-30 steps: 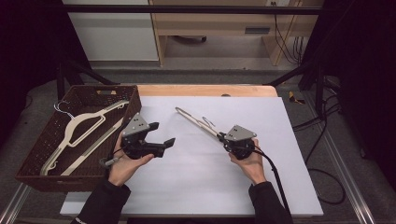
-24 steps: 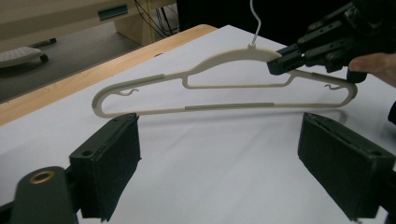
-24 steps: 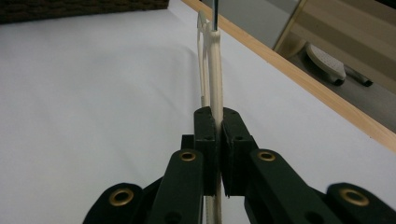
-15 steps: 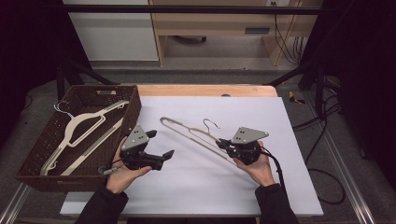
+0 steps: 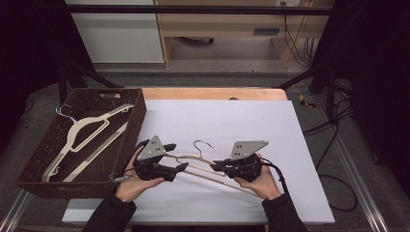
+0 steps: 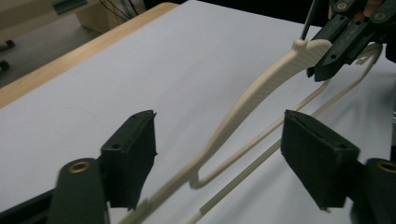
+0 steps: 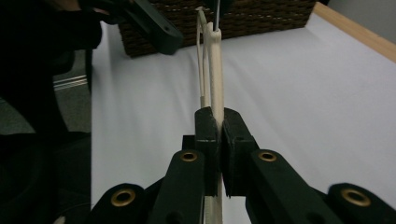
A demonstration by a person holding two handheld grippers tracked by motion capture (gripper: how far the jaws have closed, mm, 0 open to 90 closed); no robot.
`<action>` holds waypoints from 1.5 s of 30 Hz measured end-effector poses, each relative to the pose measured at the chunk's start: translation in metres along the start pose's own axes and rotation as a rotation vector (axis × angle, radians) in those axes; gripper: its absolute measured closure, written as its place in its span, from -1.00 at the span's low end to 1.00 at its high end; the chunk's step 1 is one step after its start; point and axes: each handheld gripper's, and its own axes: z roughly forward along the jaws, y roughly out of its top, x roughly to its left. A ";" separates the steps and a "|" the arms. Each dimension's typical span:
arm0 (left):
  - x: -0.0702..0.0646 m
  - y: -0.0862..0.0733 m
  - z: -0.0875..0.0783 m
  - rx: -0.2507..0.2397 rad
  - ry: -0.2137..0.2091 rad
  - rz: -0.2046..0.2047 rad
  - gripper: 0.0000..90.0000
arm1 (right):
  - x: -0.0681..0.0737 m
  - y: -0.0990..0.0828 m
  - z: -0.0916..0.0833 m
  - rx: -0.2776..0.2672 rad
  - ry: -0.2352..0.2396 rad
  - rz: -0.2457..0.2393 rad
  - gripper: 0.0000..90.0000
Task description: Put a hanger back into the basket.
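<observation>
Here the cream hanger (image 5: 203,166) hangs just above the white counter (image 5: 290,145), slung between the two hands near the front edge, its wire hook (image 5: 203,143) pointing away from the person; the right claw (image 5: 217,166) is clamped tight on the hanger's shoulder close to the neck, and in the right gripper view the pads (image 7: 208,135) squeeze the flat cream arm edge-on; the left claw (image 5: 176,157) stands fairly wide with the hanger's far arm passing between its jaws, which have just been narrowing, yet in the left gripper view the pads (image 6: 133,154) do not touch the plastic.

The step in hand looks like a second grip on the hanger, perhaps to carry it to the wicker basket (image 5: 138,121) at the left, where another hanger (image 5: 84,133) already lies; to do it well, the left claw should centre the thick upper arm between its pads, not the thin lower bar, and close squarely so the hanger does not twist against the right hold.

The left hand (image 5: 133,186) cups its gripper from below, forearm coming in from the bottom edge, jaws aimed rightward along the counter; the right hand (image 5: 263,181) holds its gripper low with jaws pointing left, cable trailing behind the wrist.
</observation>
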 end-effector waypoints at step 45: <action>-0.015 0.012 -0.018 0.040 -0.064 -0.084 0.92 | -0.004 -0.008 -0.028 -0.209 -0.283 0.116 -0.45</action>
